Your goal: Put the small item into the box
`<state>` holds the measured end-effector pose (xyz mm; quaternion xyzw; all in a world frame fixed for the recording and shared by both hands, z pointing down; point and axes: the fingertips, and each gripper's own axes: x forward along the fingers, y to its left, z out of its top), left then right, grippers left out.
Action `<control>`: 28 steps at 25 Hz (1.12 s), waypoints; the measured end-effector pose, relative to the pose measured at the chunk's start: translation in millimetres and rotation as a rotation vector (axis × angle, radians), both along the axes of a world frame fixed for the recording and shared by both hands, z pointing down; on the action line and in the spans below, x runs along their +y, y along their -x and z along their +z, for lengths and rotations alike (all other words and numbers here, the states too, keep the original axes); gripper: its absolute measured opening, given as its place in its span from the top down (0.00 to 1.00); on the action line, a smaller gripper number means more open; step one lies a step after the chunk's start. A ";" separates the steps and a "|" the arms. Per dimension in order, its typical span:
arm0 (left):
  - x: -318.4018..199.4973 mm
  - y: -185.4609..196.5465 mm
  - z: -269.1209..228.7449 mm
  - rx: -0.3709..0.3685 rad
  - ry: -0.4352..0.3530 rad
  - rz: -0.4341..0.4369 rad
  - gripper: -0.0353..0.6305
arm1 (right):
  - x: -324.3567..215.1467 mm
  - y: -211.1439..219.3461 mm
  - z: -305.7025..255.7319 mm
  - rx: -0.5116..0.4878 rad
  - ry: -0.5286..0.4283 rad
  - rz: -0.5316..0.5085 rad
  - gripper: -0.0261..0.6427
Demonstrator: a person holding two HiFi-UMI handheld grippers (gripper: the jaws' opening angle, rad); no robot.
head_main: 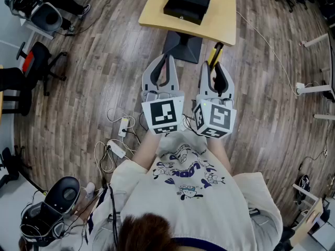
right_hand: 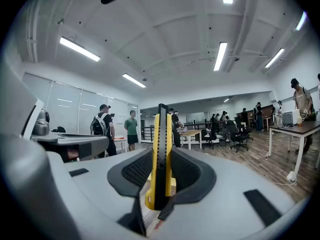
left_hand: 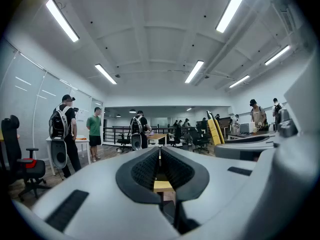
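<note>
A black box [head_main: 187,4] lies on a small yellow table [head_main: 225,20] ahead of me in the head view. My right gripper [head_main: 216,71] is held level over the wooden floor, shut on a yellow and black utility knife [head_main: 215,54] that sticks out past its tips toward the table. In the right gripper view the knife [right_hand: 162,134] stands on edge between the pads of the right gripper [right_hand: 162,156]. Beside it, my left gripper [head_main: 163,61] is shut with nothing in it, and its left gripper view shows the tips of the left gripper [left_hand: 159,151] meeting.
The table's dark base [head_main: 182,46] stands just beyond the grippers. A power strip with cables [head_main: 124,127] lies on the floor at the left. Office chairs [head_main: 31,67] stand further left. Several people [left_hand: 65,129] stand far off in the room.
</note>
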<state>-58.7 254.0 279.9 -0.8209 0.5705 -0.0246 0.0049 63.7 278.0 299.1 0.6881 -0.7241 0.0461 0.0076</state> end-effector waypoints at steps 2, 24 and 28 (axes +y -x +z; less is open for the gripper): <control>-0.1 -1.3 0.2 -0.005 0.000 0.002 0.91 | 0.0 -0.8 -0.2 0.003 -0.001 0.001 0.77; -10.7 -26.0 8.9 -0.014 0.008 -0.033 0.91 | -17.0 -24.2 7.7 -0.020 0.002 -0.044 0.77; -17.5 -25.5 12.2 -0.018 0.019 -0.054 0.91 | -27.3 -26.5 10.1 -0.024 0.012 -0.060 0.77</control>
